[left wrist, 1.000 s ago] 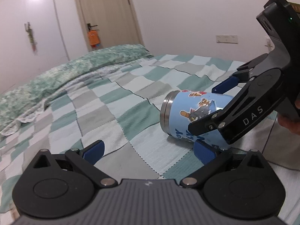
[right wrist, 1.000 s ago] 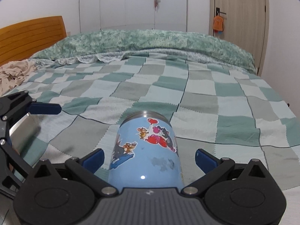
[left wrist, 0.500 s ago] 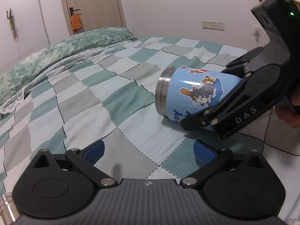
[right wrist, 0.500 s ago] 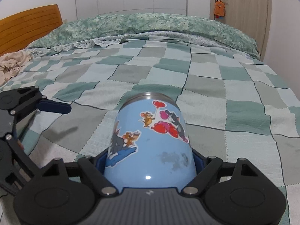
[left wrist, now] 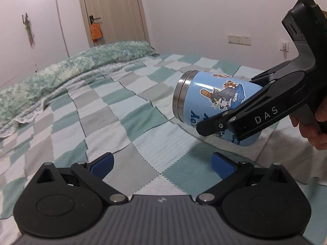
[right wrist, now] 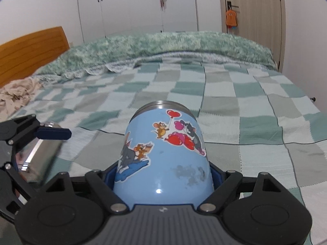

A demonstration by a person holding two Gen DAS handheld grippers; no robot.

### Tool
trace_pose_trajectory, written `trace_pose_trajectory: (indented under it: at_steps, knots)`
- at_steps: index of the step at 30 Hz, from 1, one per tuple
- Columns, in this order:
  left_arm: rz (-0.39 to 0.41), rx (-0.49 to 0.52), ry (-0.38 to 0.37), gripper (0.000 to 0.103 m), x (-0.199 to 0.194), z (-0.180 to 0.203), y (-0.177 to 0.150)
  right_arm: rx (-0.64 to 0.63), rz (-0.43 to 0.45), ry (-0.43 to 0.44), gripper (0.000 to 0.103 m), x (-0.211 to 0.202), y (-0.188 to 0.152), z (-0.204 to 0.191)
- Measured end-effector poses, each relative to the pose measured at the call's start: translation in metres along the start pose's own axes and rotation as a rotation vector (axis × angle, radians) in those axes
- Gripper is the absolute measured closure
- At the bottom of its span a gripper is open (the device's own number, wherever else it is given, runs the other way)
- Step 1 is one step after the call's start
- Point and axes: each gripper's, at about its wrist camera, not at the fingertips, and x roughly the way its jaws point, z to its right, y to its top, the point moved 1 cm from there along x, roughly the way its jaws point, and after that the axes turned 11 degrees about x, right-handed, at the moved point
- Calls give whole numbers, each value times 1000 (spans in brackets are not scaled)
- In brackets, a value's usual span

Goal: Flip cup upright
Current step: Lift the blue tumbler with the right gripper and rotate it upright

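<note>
Right hand-held gripper (right wrist: 163,175) around cup (right wrist: 163,151)

Black hand-held gripper (left wrist: 162,166) with blue pads (left wrist: 221,166), silver screws, white "DAS" lettering, bare-skinned hand (left wrist: 312,126).

your left gripper (left wrist: 162,166) has its blue pads spread wide with only bare checked quilt (left wrist: 130,126) between and ahead of them. to your right the path is blocked: the right gripper (right wrist: 163,175), clamped on the blue cup (left wrist: 212,102), hangs there tilted, clear of the quilt. a steel cylinder (right wrist: 38,159) lies close by your left gripper. the rumpled green blanket (right wrist: 163,47) walls the far edge.
</note>
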Motion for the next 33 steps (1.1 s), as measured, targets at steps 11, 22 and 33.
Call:
trace_pose_trajectory:
  at_steps: [11,22,33]
  knots:
    - [19,-99,80,0,-99,48,-16,13,24,97,20,-91,-37,-38]
    - [-57,-268,202,0,-156,71,-74,55,-49,115,20,-107,-109,-57]
    - [-100,-298,233,0,-176,90,-99,76,-65,33,20,-89,-157,-68]
